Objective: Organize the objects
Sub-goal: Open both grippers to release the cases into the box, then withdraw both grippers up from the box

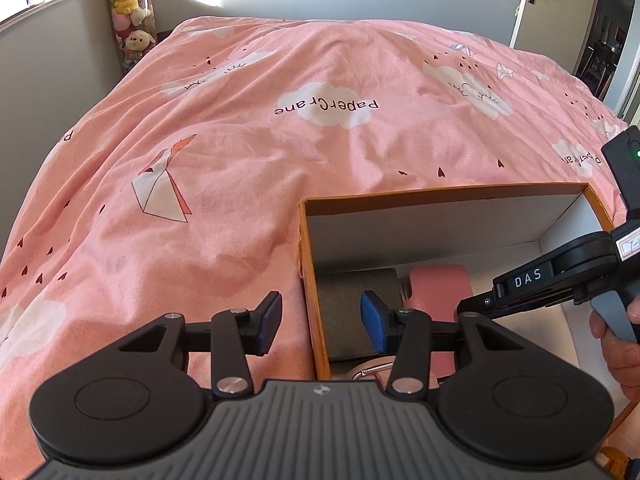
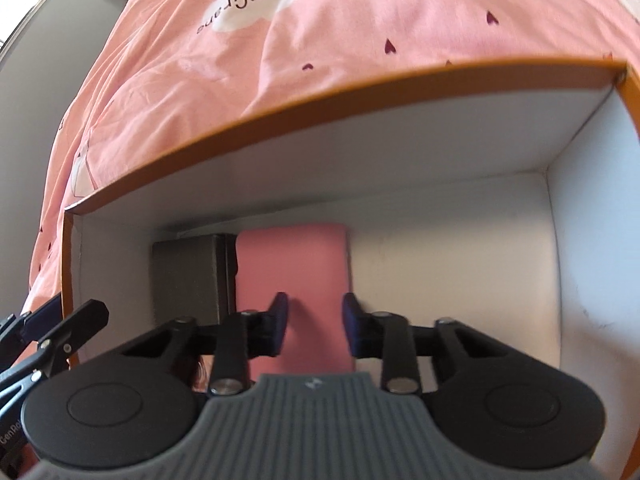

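Note:
An orange cardboard box (image 1: 310, 272) with a white inside sits on the bed; its far rim also shows in the right wrist view (image 2: 320, 96). Inside lie a dark flat box (image 1: 356, 300), also in the right wrist view (image 2: 188, 276), and a pink flat item (image 1: 440, 284) beside it, likewise seen there (image 2: 292, 264). My left gripper (image 1: 320, 322) is open and empty, straddling the box's left wall. My right gripper (image 2: 314, 324) is open, down inside the box just over the pink item, with nothing between the fingers.
A pink "PaperCrane" duvet (image 1: 240, 140) covers the bed around the box. A clear tube of plush toys (image 1: 130, 12) stands in the far left corner. An open door (image 1: 560, 4) is at the far right. The right side of the box floor (image 2: 452, 264) is bare white.

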